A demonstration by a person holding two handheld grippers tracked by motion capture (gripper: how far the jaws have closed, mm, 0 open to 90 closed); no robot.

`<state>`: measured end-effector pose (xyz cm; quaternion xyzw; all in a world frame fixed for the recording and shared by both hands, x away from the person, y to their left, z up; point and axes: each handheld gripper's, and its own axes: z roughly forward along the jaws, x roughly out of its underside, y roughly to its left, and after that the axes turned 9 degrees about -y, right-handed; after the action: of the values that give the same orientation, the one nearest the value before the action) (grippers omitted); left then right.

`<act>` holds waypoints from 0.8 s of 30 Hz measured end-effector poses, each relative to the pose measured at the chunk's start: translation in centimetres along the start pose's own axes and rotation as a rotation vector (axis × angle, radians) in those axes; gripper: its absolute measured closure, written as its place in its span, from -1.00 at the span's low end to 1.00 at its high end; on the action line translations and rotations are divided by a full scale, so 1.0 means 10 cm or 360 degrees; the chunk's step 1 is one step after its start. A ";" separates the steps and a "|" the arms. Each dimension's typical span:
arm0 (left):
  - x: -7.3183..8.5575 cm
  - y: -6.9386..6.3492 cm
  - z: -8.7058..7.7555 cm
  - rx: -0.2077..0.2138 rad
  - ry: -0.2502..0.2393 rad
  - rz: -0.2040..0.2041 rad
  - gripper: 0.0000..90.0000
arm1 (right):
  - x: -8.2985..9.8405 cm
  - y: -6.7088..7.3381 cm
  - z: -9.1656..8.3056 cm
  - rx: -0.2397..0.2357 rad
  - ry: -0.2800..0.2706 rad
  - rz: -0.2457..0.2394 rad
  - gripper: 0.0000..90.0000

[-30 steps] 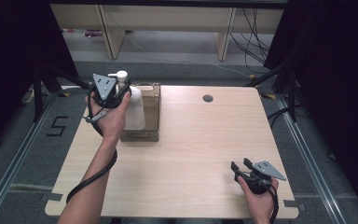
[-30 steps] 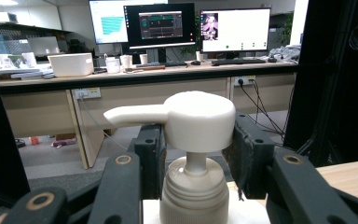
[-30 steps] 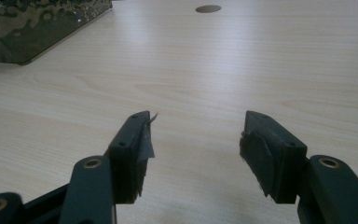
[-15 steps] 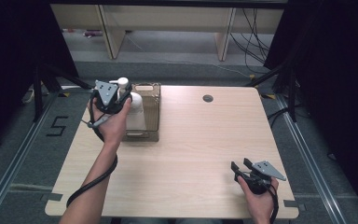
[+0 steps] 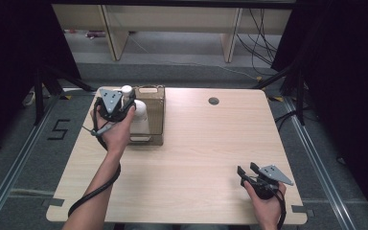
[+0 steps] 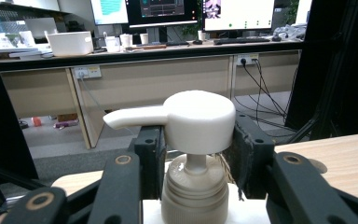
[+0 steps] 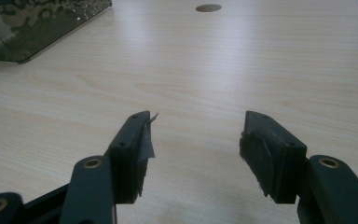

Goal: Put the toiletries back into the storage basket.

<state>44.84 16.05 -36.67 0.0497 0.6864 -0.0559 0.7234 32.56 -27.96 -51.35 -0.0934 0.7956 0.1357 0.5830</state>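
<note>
The two pads (image 6: 151,156) of the left gripper (image 6: 193,154) press on the white pump head (image 6: 198,120) of a pump bottle (image 6: 195,196), one on each side, so the jaws stand at a middle width and hold the bottle by its top. I think this grip is chosen because the head is the narrowest part that the jaws can take from above. The spout points to the left in the left gripper view, past the left pad, and the neck and collar sit just below the pads.

In the high view the left gripper (image 5: 117,106) holds the bottle (image 5: 139,117) upright at the left side of a brown open box (image 5: 155,115), which stands on the far left part of the wooden table (image 5: 206,158). Whether the bottle's base rests in the box or hangs free, I cannot tell.

The right gripper (image 7: 196,149) has its jaws wide apart with nothing between them. It rests low over the near right part of the table (image 5: 249,173), well apart from the bottle, probably waiting.
</note>
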 end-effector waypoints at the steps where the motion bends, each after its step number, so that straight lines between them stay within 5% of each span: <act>1: 0.01 0.00 0.00 -0.0001 0.0005 -0.0002 0.32 | 0.00 0.00 0.00 -0.0001 0.0003 0.0003 -0.04; 11: 0.08 0.03 -0.05 -0.0023 0.0023 -0.0032 0.32 | 0.00 -0.01 -0.01 0.0011 0.0010 0.0000 -0.05; 13: 0.09 0.04 -0.06 -0.0021 0.0018 -0.0026 0.32 | 0.00 0.02 -0.02 0.0019 0.0032 0.0093 -0.05; 14: 0.09 0.04 -0.07 -0.0022 0.0018 -0.0024 0.32 | 0.00 -0.01 -0.01 0.0016 0.0009 0.0024 -0.05; 24: 0.10 0.05 -0.07 -0.0017 0.0010 -0.0010 0.30 | 0.00 0.01 0.00 0.0002 0.0007 0.0070 -0.05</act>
<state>44.27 16.61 -37.67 0.0439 0.6891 -0.0545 0.7213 32.48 -27.85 -51.37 -0.0758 0.7989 0.1479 0.5781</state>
